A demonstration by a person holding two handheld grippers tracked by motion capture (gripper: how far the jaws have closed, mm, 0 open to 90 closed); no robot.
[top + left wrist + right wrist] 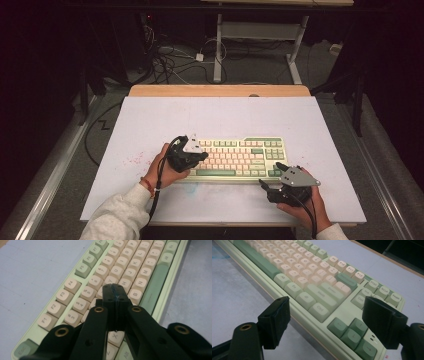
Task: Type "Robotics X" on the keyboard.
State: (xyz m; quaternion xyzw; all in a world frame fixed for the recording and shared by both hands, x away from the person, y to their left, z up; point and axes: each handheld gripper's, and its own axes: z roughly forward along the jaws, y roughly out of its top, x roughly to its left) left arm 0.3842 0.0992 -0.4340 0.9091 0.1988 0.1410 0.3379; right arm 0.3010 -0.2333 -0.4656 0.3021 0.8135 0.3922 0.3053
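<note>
A pale green keyboard (240, 157) with cream and green keys lies on the white board near the person's side. My left gripper (202, 156) hovers over the keyboard's left half, its jaws shut with nothing between them. In the left gripper view the closed tips (115, 291) sit above the keys (110, 280) around G and H. My right gripper (272, 177) rests by the keyboard's near right corner with its jaws wide open. In the right gripper view the open jaws (332, 320) frame the Ctrl key (319, 311) and the arrow keys (348, 331).
The white board (150, 120) covers a wooden table (220, 90); faint red specks mark it left of the keyboard. A table frame and cables (170, 60) stand on the dark floor beyond. Metal rails run along both sides.
</note>
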